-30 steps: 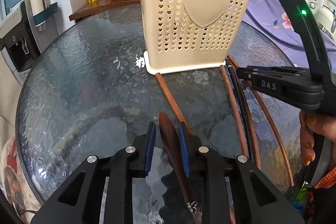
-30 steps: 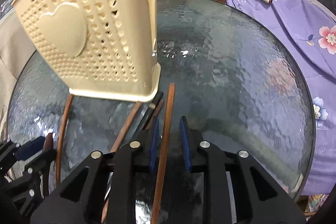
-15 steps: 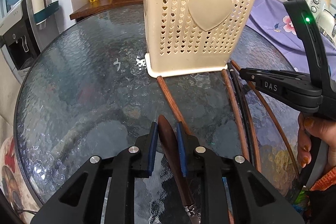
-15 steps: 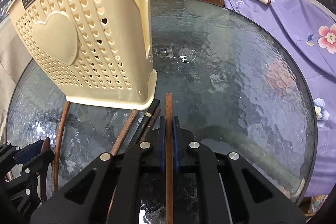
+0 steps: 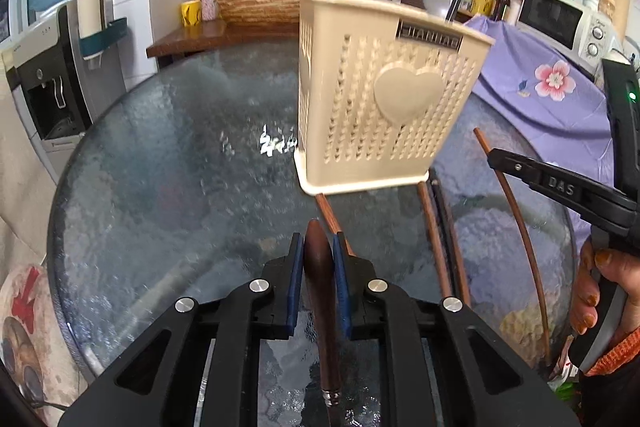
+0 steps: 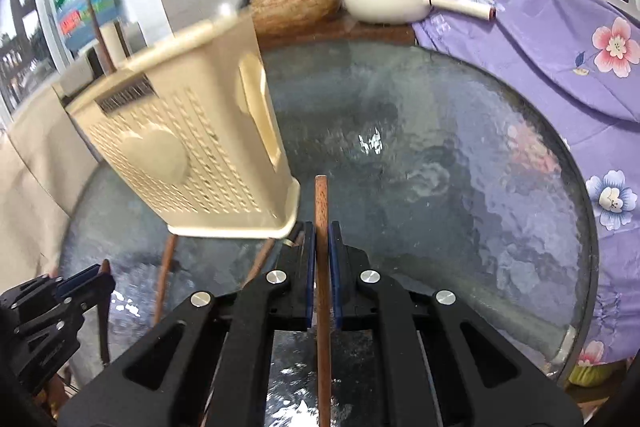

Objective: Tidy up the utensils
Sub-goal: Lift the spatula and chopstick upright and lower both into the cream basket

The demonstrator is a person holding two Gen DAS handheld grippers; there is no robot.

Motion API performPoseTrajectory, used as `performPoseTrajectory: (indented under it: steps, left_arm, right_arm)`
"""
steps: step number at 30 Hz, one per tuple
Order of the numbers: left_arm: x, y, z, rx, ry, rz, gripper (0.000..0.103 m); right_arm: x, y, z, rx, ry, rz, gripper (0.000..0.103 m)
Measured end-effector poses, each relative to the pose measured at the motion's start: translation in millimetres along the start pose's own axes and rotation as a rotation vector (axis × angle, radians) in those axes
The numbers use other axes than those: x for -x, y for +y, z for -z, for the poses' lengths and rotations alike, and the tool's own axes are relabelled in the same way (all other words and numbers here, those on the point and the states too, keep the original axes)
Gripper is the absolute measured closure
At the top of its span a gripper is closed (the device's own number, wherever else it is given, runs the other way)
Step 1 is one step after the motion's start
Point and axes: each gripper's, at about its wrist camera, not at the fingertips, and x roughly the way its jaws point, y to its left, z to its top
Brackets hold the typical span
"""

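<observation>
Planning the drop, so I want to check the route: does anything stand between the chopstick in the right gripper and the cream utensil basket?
Nothing visible does. The right gripper pinches the chopstick, and only bare glass table separates its tip from the basket.

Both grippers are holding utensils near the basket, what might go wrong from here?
1. The right gripper pinches one thin chopstick near its end; it may pivot or slip.
2. The left gripper, jaws closing, grips a rounded wooden handle that may twist.
3. Either could bump the cream basket.
</observation>
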Motion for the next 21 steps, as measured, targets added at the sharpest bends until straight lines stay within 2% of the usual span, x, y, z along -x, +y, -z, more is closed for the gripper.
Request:
performPoseTrajectory:
  steps: [8,21]
  left_arm:
    - [27,0,-11,0.006,-0.063,0.035,0.088]
    - [77,-5,-27,-0.02,-0.173,0.068,0.088]
  right_arm:
    - [49,7,-8,0.033,-0.111,-0.056,0.096]
    - [114,16,-9,0.053,-0.2,-0.152,0.096]
